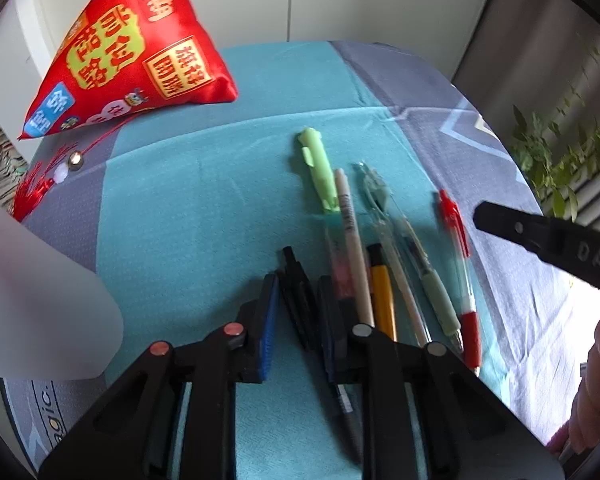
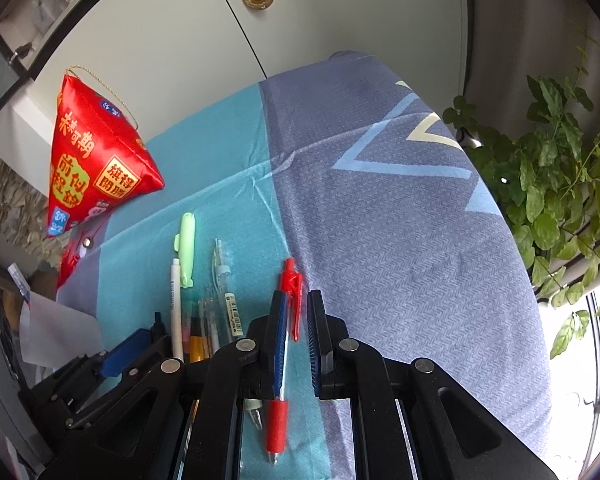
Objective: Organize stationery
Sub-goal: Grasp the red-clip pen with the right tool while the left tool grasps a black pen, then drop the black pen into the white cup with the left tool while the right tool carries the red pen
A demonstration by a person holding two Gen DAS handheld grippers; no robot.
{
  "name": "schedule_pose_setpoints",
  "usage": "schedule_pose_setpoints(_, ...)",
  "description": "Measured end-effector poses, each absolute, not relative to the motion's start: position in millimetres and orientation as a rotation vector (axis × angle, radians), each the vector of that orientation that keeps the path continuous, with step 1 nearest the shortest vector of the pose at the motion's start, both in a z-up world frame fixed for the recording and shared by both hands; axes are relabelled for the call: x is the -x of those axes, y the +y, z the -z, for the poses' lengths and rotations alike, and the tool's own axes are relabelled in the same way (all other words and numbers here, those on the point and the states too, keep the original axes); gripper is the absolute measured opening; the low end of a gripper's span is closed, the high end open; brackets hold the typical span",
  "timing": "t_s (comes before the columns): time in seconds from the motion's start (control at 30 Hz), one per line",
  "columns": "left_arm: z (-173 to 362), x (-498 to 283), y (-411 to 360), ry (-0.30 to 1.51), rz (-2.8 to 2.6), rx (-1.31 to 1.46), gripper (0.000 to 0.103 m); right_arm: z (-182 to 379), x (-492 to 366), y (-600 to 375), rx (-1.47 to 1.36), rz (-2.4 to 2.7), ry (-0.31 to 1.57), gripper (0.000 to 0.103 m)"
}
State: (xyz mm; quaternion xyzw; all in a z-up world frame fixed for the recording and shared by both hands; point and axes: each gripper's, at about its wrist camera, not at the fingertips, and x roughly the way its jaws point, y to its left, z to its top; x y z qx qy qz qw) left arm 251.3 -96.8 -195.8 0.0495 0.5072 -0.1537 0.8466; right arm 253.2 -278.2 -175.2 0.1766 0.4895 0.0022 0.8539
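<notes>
Pens point(image 1: 384, 264) lie in a row on the teal cloth point(image 1: 204, 208). Left gripper point(image 1: 300, 312) pinches the black pen point(image 1: 296, 280) at the row's left end; right gripper point(image 2: 298, 344) is pressed together over the red pen point(image 2: 290, 296). Lifting straight should spare neighbours.

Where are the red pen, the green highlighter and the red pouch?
red pen point(image 2: 277, 428), right wrist view, on its rubber grip.
green highlighter point(image 1: 319, 168), left wrist view, mid-cap.
red pouch point(image 1: 140, 52), left wrist view, its printed face.
</notes>
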Motion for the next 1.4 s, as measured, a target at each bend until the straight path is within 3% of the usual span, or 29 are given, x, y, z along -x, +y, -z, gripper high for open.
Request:
schedule_pose_setpoints(0.3,171.8,-234.2,-66.4,1.041,0.364,-0.024,0.014,173.9,-262.9,-276.3,-0.354,-0.001,1.048,0.009)
schedule_pose_setpoints(0.43,148.2,-219.5,-58.4,0.978,0.381,-0.010,0.013,179.2,-270.2,-275.0,-0.359,0.004,1.081,0.020)
schedule_pose_setpoints(0.9,108.8,-195.0,-36.2,0.857,0.411,0.014,0.013,190.6,-290.5,-247.7,-0.194,0.059,1.148,0.020)
schedule_pose_setpoints(0.97,105.1,-192.9,-34.5,0.845,0.417,0.016,0.013,190.9,-290.9,-243.7,-0.159,0.069,1.146,0.015)
schedule_pose_setpoints(1.4,85.8,-181.4,-16.5,0.780,0.421,0.047,0.013,124.3,-234.0,-234.0,-0.170,-0.007,0.939,0.015)
